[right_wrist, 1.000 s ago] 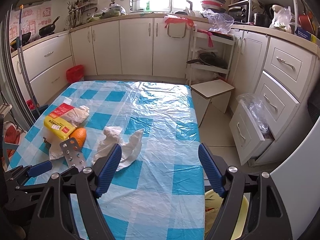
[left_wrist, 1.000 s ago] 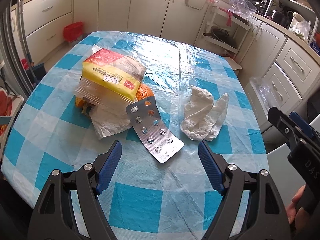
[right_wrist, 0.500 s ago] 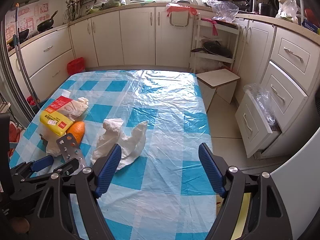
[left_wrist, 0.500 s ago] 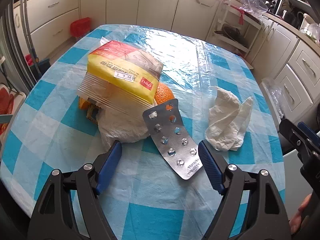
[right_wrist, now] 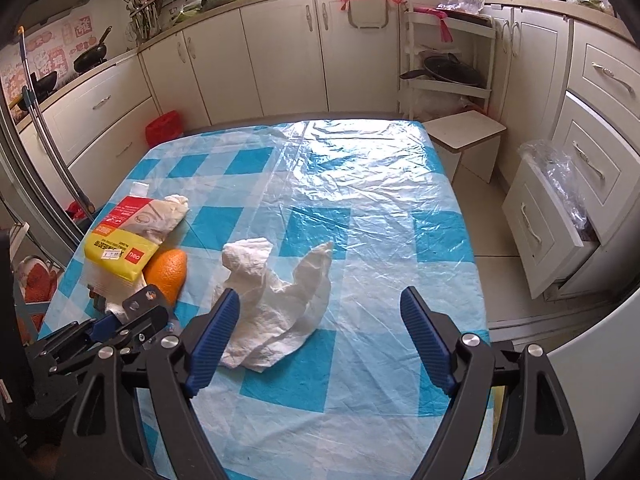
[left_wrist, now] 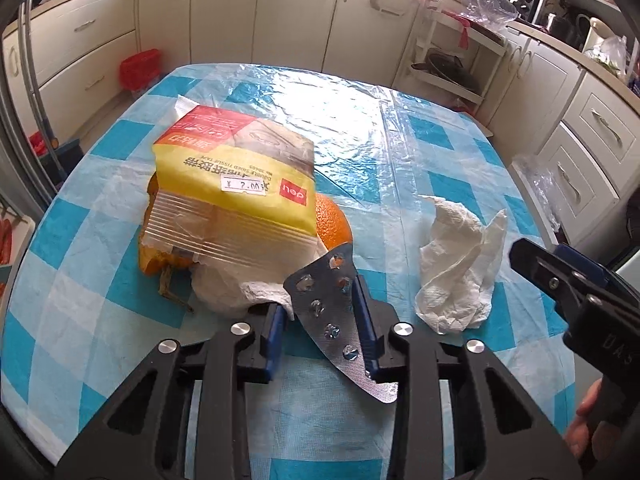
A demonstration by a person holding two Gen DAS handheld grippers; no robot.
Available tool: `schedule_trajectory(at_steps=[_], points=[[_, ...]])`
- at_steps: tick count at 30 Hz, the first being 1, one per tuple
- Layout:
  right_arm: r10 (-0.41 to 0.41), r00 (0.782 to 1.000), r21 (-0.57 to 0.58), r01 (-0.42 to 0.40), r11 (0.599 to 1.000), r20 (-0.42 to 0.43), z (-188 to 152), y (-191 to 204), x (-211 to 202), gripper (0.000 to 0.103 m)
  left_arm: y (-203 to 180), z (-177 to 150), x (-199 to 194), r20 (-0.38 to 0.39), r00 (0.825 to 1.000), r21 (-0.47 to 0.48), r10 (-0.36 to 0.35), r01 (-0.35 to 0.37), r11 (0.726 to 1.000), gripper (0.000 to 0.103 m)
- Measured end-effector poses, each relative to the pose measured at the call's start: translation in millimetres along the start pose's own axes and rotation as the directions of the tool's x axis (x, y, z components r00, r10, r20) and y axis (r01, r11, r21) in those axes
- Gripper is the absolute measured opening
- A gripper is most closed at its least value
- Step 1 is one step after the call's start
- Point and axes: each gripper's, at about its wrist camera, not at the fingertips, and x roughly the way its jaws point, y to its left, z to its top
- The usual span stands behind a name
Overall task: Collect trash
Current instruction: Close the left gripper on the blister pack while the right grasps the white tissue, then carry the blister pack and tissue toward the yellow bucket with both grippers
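Observation:
A silver blister pack [left_wrist: 334,320] lies tilted between the blue pads of my left gripper [left_wrist: 320,322], which has closed in around it; the right pad touches it. Behind it lie a yellow and red tissue packet [left_wrist: 236,184], an orange peel [left_wrist: 334,220] and crumpled white paper [left_wrist: 228,292]. A crumpled white paper towel [left_wrist: 456,268] lies to the right, also in the right wrist view [right_wrist: 276,300]. My right gripper [right_wrist: 320,332] is open and empty, hovering over the paper towel's near edge. The left gripper [right_wrist: 120,324] shows at the lower left there.
The table [right_wrist: 360,208] has a blue checked cloth under clear plastic. White kitchen cabinets [right_wrist: 280,52] ring the room. A small stool [right_wrist: 464,136] and an open drawer [right_wrist: 544,224] with a plastic bag stand to the right. A red bin [right_wrist: 164,128] sits on the floor behind.
My left gripper moved forward and closed its jaws around the blister pack, which now stands tilted between the pads. My right gripper moved slightly forward, staying open.

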Motion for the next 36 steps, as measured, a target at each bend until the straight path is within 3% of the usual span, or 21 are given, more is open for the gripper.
schedule_trajectory(at_steps=[2, 5, 13, 16, 19, 23, 24, 26, 28, 32, 36], points=[[0.007, 1.000, -0.002, -0.007, 1.000, -0.008, 2, 5, 6, 0.079, -1, 1, -2, -0.001, 1.000, 0.024, -0.018, 0.018, 1.000, 0.017], [0.015, 1.000, -0.011, -0.015, 1.000, -0.018, 4, 13, 14, 0.079, -1, 1, -8, -0.005, 0.999, 0.043, -0.041, 0.041, 0.998, 0.011], [0.029, 0.998, -0.053, -0.032, 0.998, -0.057, 0, 33, 36, 0.079, 20, -10, -23, -0.076, 0.988, -0.032, -0.138, 0.135, 0.990, 0.008], [0.033, 0.996, -0.070, -0.039, 0.997, -0.082, -3, 38, 41, 0.060, 28, -18, -30, -0.095, 0.986, -0.037, -0.137, 0.134, 0.990, 0.008], [0.048, 0.994, -0.079, -0.055, 0.995, -0.094, -6, 39, 41, 0.041, 36, -26, -30, -0.120, 0.983, -0.060, -0.137, 0.131, 0.990, 0.014], [0.077, 0.992, -0.084, -0.085, 0.993, -0.098, -9, 39, 33, 0.028, 44, -34, -31, -0.137, 0.981, -0.083, -0.135, 0.125, 0.989, 0.019], [0.084, 0.992, -0.081, -0.092, 0.992, -0.097, -10, 38, 31, 0.027, 43, -35, -32, -0.139, 0.981, -0.081, -0.136, 0.126, 0.989, 0.021], [0.093, 0.991, -0.078, -0.100, 0.992, -0.093, -10, 36, 26, 0.025, 41, -37, -35, -0.137, 0.980, -0.080, -0.143, 0.133, 0.988, 0.034], [0.101, 0.991, -0.071, -0.107, 0.992, -0.087, -11, 34, 20, 0.023, 40, -38, -37, -0.131, 0.981, -0.082, -0.146, 0.136, 0.987, 0.038], [0.115, 0.991, -0.056, -0.119, 0.991, -0.075, -13, 27, 10, 0.020, 32, -42, -41, -0.125, 0.981, -0.064, -0.146, 0.139, 0.988, 0.038], [0.120, 0.990, -0.047, -0.123, 0.991, -0.070, -15, 23, 3, 0.020, 24, -40, -58, -0.071, 0.995, 0.012, -0.065, 0.066, 0.998, 0.038]])
